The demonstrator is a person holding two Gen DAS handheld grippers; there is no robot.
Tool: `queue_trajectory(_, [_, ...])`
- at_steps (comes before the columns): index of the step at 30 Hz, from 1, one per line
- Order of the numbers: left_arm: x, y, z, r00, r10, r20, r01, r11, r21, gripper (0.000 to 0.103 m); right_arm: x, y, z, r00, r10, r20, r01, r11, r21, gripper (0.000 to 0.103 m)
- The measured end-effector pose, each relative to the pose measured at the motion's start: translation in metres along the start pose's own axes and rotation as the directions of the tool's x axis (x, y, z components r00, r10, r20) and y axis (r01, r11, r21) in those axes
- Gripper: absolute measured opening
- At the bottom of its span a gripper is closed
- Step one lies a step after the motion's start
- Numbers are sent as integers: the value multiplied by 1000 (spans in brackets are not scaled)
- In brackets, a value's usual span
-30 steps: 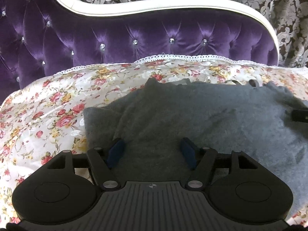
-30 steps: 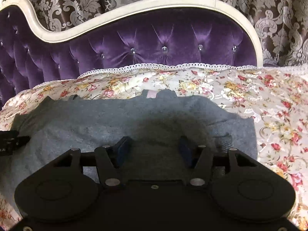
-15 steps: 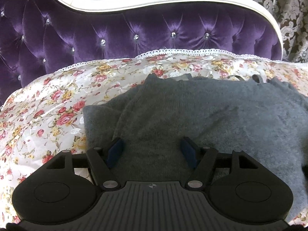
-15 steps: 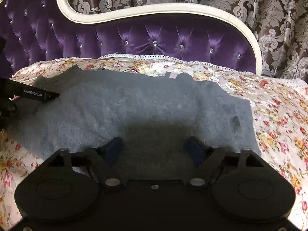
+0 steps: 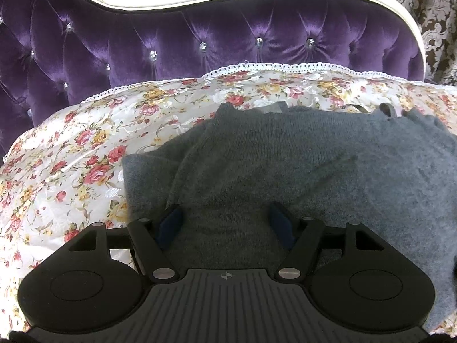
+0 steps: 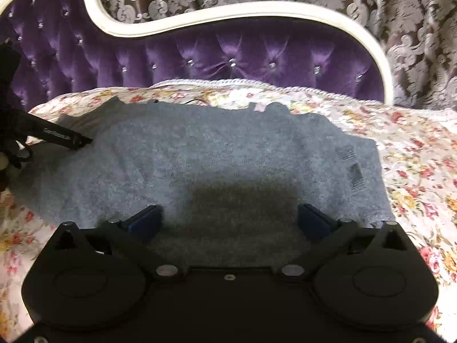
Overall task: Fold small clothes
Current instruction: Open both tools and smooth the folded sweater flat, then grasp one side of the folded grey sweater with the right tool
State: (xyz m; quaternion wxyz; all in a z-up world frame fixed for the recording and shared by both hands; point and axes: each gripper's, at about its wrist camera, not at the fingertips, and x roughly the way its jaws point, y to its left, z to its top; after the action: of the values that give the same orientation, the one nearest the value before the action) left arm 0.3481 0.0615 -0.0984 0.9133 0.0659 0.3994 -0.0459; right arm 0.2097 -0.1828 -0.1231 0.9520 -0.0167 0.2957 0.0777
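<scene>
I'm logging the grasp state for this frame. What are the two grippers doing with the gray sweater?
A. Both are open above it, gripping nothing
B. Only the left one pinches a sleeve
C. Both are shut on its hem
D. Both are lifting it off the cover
A: the left gripper and right gripper each have their fingers spread wide with only flat gray sweater between them, lying on the floral cover.

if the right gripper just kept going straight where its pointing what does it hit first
Most likely the grey sweater spread on the floral sheet: the open right gripper hovers over it; the purple headboard lies further beyond.
</scene>
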Motion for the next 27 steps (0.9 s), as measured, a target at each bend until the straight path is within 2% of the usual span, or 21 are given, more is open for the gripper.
queue_trajectory(3, [1, 1, 1, 1000, -2, -3, 2, 1000, 5, 69, -7, -12, 9, 995, 95, -36, -94, 995, 21, 102])
queue_trajectory(5, [1, 2, 1, 1000, -4, -5, 4, 1000, 6, 69, -19, -28, 12, 988, 154, -2, -153, 983, 97, 102])
queue_trajectory(6, [1, 2, 1, 1000, -5, -6, 5, 1000, 7, 70, -26, -38, 12, 987, 159, 21, -160, 976, 147, 102])
queue_trajectory(9, [1, 2, 1, 1000, -4, -8, 4, 1000, 7, 70, -40, -71, 9, 991, 123, 60, -135, 947, 290, 102])
queue_trajectory(11, [1, 1, 1, 1000, -1, -12, 1, 1000, 7, 70, -41, -95, 7, 993, 107, 50, -118, 917, 381, 102])
queue_trajectory(13, [2, 1, 1, 1000, 1, -12, -1, 1000, 7, 70, -36, -117, 4, 994, 109, 20, -105, 884, 456, 102])
queue_trajectory(16, [2, 0, 1, 1000, 6, -10, -6, 1000, 9, 70, -20, -139, 0, 989, 117, -90, -50, 838, 543, 103])
queue_trajectory(19, [2, 0, 2, 1000, 8, -14, -8, 1000, 7, 69, -15, -150, 0, 982, 187, -10, -148, 808, 570, 103])
queue_trajectory(21, [2, 0, 3, 1000, 10, -17, -9, 1000, 14, 69, -3, -157, -4, 954, 297, 52, -265, 744, 613, 103])
queue_trajectory(22, [2, -1, 4, 1000, 10, -22, -10, 1000, 17, 69, 3, -159, -8, 937, 336, 96, -320, 715, 622, 103])
queue_trajectory(23, [2, -1, 6, 999, 12, -32, -11, 1000, 18, 69, 6, -161, -10, 930, 345, 129, -347, 703, 621, 103])
queue_trajectory(24, [1, -1, 8, 999, 12, -42, -11, 1000, 19, 68, 7, -160, -11, 928, 342, 145, -356, 706, 613, 103])
queue_trajectory(27, [-1, -2, 22, 995, 3, -96, 0, 1000, 31, 63, 10, -158, -6, 928, 353, 120, -353, 728, 588, 103])
